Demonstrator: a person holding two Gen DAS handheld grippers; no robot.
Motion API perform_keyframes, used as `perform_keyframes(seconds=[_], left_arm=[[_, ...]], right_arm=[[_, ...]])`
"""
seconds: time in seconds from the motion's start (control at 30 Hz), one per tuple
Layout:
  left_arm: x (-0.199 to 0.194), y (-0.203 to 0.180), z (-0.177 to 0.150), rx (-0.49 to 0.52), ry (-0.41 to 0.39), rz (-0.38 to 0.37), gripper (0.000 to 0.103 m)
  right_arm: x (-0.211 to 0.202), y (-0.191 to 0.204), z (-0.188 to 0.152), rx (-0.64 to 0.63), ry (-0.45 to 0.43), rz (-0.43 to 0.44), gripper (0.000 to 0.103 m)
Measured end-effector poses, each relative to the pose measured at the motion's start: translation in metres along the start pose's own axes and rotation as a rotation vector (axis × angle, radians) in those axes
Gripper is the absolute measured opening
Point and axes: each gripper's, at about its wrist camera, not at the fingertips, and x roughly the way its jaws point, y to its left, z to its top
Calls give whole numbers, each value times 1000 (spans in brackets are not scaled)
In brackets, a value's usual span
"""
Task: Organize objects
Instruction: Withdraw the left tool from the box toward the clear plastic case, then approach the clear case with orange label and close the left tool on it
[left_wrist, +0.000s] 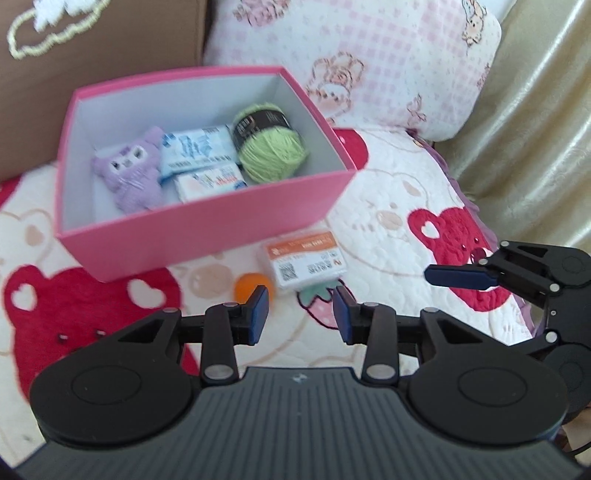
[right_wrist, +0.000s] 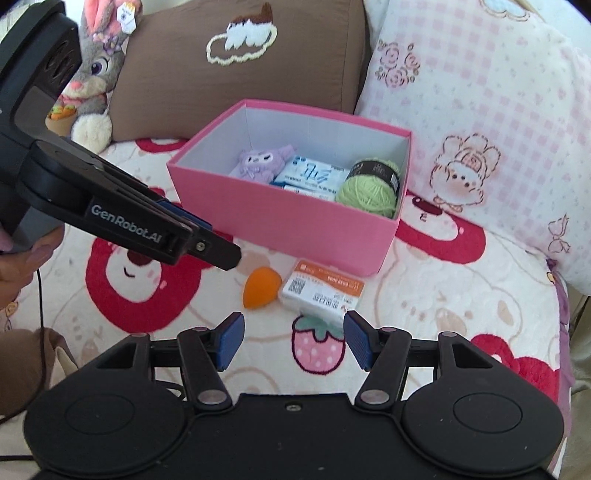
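Here we see the bear-print quilt (right_wrist: 424, 295) carrying the pink box (right_wrist: 295, 221), already holding the green yarn (right_wrist: 369, 188), tissue packs (right_wrist: 314, 173) and a purple plush (right_wrist: 262, 162), while just outside its near wall lie the white card pack (right_wrist: 321, 291) and, beside it, the orange sponge (right_wrist: 258, 286). Our right gripper (right_wrist: 293, 339) hangs spread and empty over the pack, and our left gripper (left_wrist: 300, 314) stands partly spread, also empty, near the sponge. We judge the risk is that the two grippers, working so close together, knock each other or nudge the pack against the sponge, and the soft quilt may let the flat pack sink away from the pads.
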Motion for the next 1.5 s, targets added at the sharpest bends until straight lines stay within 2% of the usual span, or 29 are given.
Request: perform_keyframes(seconds=[0.1,0.17,0.23,0.37,0.5,0.6,0.7,0.77,0.87,1.0,1.07,1.17,1.23,1.3,1.37,1.5], left_arm=[[16,3,-8,-11,1,-23,37],[26,5,-12,-15,0,-31,37],[35,6,-15,-5,-3,-31,37],[52,9,-17,-12,10,-29,37],[63,11,-15,-12,4,12,37],[69,9,-9,-25,13,56,37],[70,5,-4,-57,30,76,37],[63,1,-6,-50,12,87,37],[47,-3,-11,-43,-25,113,37],[28,-7,-9,-38,-80,138,37],[24,-6,-9,-45,-89,152,37],[28,-3,-6,-66,-67,125,37],[34,-3,-3,-77,-65,112,37],[43,-3,2,-83,-61,103,37],[55,-5,6,-84,-53,109,37],[78,1,12,-133,-20,82,36]], right_arm=[[6,0,-4,-23,17,-2,65],[11,-3,-3,-51,28,-7,73],[20,-8,-3,-96,60,-8,74],[44,-19,-1,-229,131,77,74],[75,-31,6,-266,126,182,74],[85,-42,-1,-236,81,193,74],[81,-53,-7,-148,59,181,75],[77,-56,-4,-129,91,193,74],[62,-47,5,-207,52,144,77],[63,-43,10,-134,60,146,79],[64,-39,7,-103,37,107,79],[65,-37,-5,-36,-27,62,82],[68,-34,-14,-65,-47,67,82],[74,-32,-22,-65,-95,19,86],[87,-33,-25,-61,-64,46,86],[104,-41,-32,-2,-40,46,86]])
